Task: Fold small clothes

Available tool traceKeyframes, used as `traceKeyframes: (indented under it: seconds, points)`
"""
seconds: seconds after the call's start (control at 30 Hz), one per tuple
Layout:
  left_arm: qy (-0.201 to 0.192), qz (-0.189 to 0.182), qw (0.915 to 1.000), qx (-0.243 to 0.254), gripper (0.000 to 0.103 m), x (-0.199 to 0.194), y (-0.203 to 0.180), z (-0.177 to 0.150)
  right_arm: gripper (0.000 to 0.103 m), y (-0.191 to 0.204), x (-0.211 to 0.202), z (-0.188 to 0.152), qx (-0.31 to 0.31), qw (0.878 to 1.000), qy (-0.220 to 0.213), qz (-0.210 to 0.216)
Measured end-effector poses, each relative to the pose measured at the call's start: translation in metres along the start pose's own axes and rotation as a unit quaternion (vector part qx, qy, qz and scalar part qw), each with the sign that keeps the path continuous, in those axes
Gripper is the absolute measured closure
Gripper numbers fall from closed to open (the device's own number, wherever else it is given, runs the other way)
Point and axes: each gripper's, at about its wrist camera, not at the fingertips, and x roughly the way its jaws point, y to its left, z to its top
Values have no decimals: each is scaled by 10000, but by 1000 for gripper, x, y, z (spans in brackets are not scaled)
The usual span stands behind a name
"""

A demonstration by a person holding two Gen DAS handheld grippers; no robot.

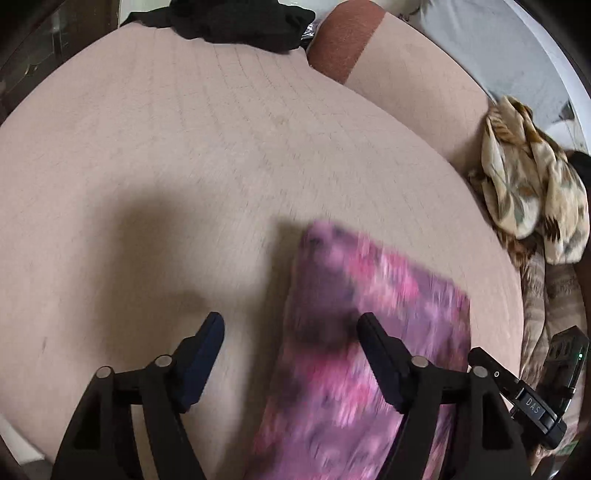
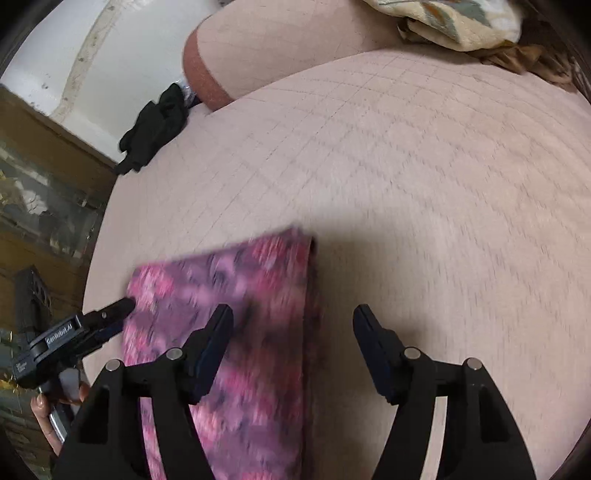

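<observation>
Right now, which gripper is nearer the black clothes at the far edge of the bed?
Left, as far as I can tell. The left gripper faces the black clothes straight ahead; from the right gripper they lie far off to its left.

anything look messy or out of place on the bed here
The pink-purple cloth lies flat and folded between the open left gripper and open right gripper. A black garment sits crumpled at the far edge of the bed, and a floral cloth is bunched in a heap at its side.
</observation>
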Motion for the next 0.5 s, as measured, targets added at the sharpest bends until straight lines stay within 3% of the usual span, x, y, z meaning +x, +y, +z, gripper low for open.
traceKeyframes:
  seconds: [0.07, 0.1, 0.17, 0.2, 0.23, 0.3, 0.37, 0.43, 0.5]
  points:
    - [1, -23, 10000, -22, 24, -4, 9, -26, 36, -3, -3, -22, 72, 9999, 115, 54]
    - [-30, -73, 10000, -49, 31, -5, 13, -36, 37, -5, -3, -36, 114, 9997, 224, 70]
    - [-103, -13, 9999, 66, 34, -5, 17, -44, 53, -4, -1, -51, 54, 9994, 324, -130]
    - [-109, 1, 9999, 115, 34, -4, 17, -43, 69, -3, 1, -57, -47, 9985, 380, -387]
    - [-80, -24, 9999, 75, 34, -6, 18, -42, 71, -3, 1, -60, -123, 9980, 339, -521]
    - [-213, -33, 9998, 45, 35, -19, 17, -48, 71, -6, -6, -57, 10, 9987, 266, -424]
    - [-544, 268, 9974, 387, 35, -36, 8, -66, 68, -7, -24, -55, 146, 9997, 84, -174]
    - [-723, 709, 9915, 817, 34, -47, -5, -89, 43, -9, -39, -61, 232, 9997, -32, -80]
    - [-793, 980, 9853, 1151, 33, -55, -17, -109, 40, -8, -51, -72, 251, 9994, -104, -211]
